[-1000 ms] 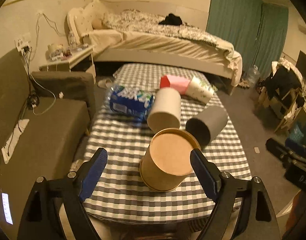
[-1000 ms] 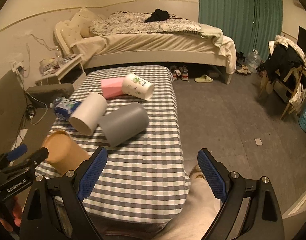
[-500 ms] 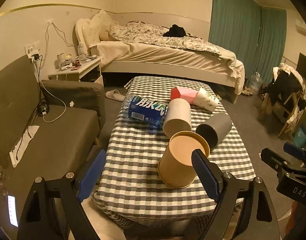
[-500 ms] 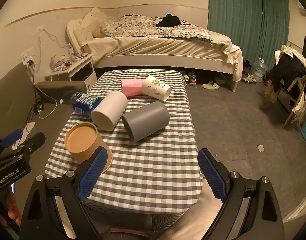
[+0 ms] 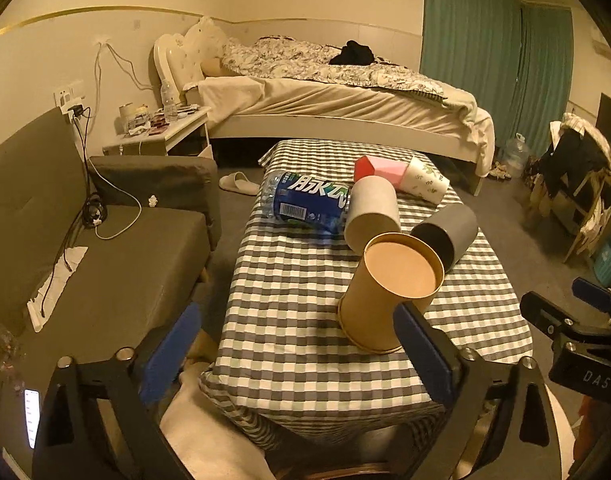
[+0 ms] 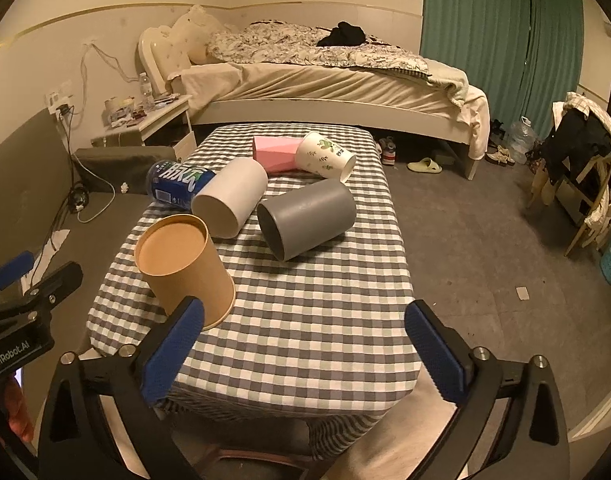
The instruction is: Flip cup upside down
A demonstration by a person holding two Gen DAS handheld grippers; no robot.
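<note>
- Near the front edge of the checkered table [image 6: 305,320], the tan paper cup [image 6: 185,264] stands mouth-down, its closed base facing up and the whole body leaning a little; no gripper touches it.
- Judging by its thin wall and rolled rim, the cup is likely very light and easy to dent, so a hard squeeze could crush it and a nudge could tip it.
- A gentle hold across the middle of the side wall seems the safest place; the base end is narrower and would probably slip out.
- Left gripper [image 5: 297,348] hangs wide apart with nothing between its blue pads, one pad just in front of the cup in the left wrist view.
- Right gripper [image 6: 301,344] is likewise spread and empty, back from the table edge.
- Behind the cup lie a white cup [image 6: 231,200] and a grey cup [image 6: 309,218] on their sides, open mouths toward the cameras, and nothing shows inside either.
- Farther back, a floral cup [image 6: 325,156] and a pink box [image 6: 275,154] also lie on their sides.
- A blue-labelled bottle [image 5: 309,204] lies on its side at the table's left; its contents cannot be made out.
</note>
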